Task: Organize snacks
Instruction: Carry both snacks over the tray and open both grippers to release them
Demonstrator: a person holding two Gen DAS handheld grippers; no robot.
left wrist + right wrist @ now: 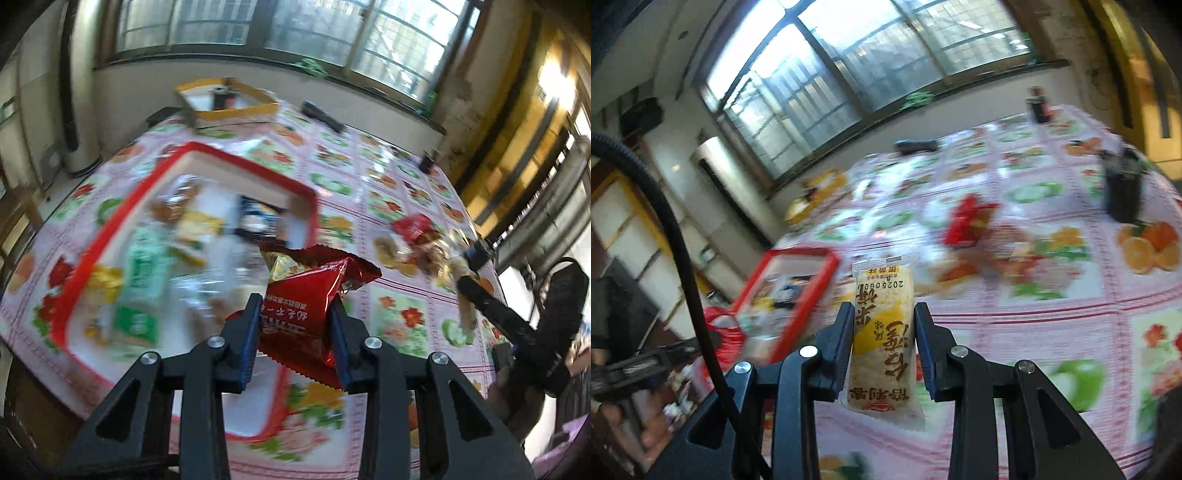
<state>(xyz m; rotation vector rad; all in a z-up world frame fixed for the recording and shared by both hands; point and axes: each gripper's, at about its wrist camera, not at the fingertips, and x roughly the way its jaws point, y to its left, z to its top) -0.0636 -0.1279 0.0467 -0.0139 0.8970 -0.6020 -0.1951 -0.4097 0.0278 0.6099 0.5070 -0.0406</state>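
Gripping a red snack packet (301, 314), the left tongs (295, 325) are hovering over the red-rimmed tray (110, 236); the right tongs (882, 332) are pinching a rice cracker (882, 332). Either crinkly wrapper is possibly slipping, judging through blur.

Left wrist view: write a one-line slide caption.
Left gripper holds a red snack packet over the red-rimmed tray of snacks on a floral tablecloth.
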